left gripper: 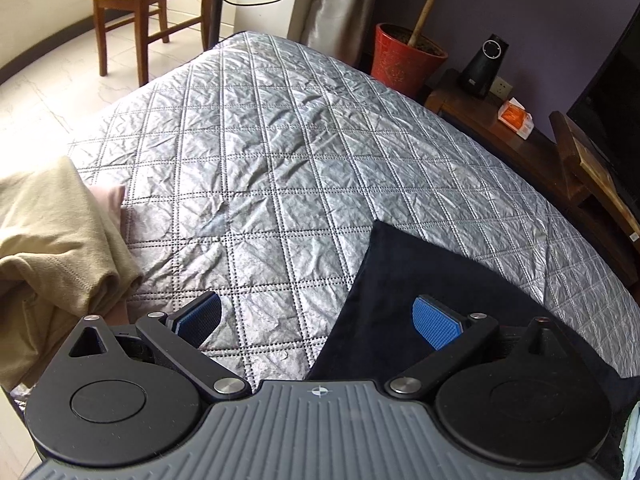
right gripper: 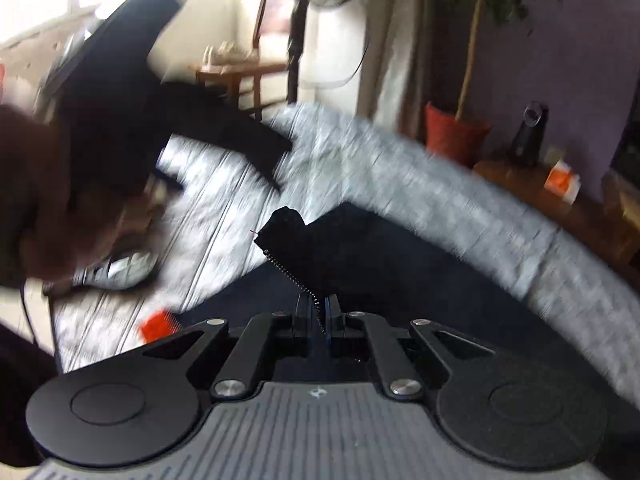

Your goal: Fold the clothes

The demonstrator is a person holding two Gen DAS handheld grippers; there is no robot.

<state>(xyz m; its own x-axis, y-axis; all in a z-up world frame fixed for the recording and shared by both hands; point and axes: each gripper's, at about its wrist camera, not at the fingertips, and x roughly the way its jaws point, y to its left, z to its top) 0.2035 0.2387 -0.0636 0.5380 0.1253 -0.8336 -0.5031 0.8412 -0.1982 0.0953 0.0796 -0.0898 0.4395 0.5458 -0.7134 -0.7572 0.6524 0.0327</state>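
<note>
Bed: quilted silver cover [left gripper: 280, 152] fills the left wrist view; it carries all the clothes.
Dark garment: navy cloth [left gripper: 420, 280] lies flat on the near right of the bed, its straight left edge running from near to far, one corner pointing far. In the right wrist view the same cloth [right gripper: 380, 264] spreads ahead of the jaws, with a zip edge rising off it.
Beige pile: beige garment [left gripper: 52, 240] heaped at the near left edge, something pink tucked behind it.
Key relation: the cloth sits right of the left gripper's midline; only its right finger overlaps the cloth. The right gripper is the one on it.
Right gripper [right gripper: 318, 312]: jaws together, clamped on the zip edge, which stands up to a small folded tip ahead. Picture heavily blurred, so I judge this hand to be moving.
Left gripper [left gripper: 316, 320]: jaws wide apart, holding nothing, poised low over the bed and angled down.
Stage: a fold looks under way; how many are made, cannot tell.
</note>
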